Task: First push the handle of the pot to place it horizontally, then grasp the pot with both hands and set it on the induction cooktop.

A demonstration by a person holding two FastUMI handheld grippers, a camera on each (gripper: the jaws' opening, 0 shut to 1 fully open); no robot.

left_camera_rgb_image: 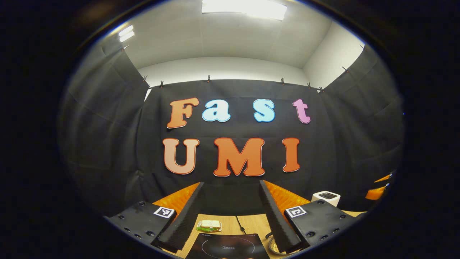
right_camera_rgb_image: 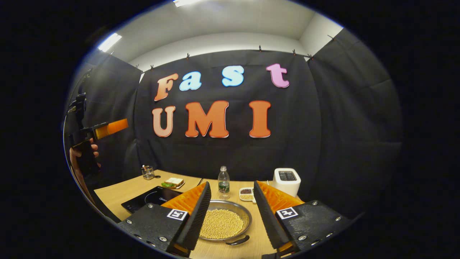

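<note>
Right gripper [right_camera_rgb_image: 230, 212] wide open, empty, above pot [right_camera_rgb_image: 223, 223] of beans; pot handle [right_camera_rgb_image: 238, 241] at 5 o'clock. Induction cooktop [right_camera_rgb_image: 151, 199] at pot's 9 o'clock, on the table [right_camera_rgb_image: 118, 190]. Left gripper [left_camera_rgb_image: 231, 216] wide open, empty, raised above cooktop.

Black cloth walls [right_camera_rgb_image: 341, 118], wooden table [right_camera_rgb_image: 118, 192], ceiling lights [left_camera_rgb_image: 244, 8].

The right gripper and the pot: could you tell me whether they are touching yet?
Apart. In the right gripper view, the right gripper hovers open above the pot, whose rim and beans show unobstructed between the spread fingers.
</note>
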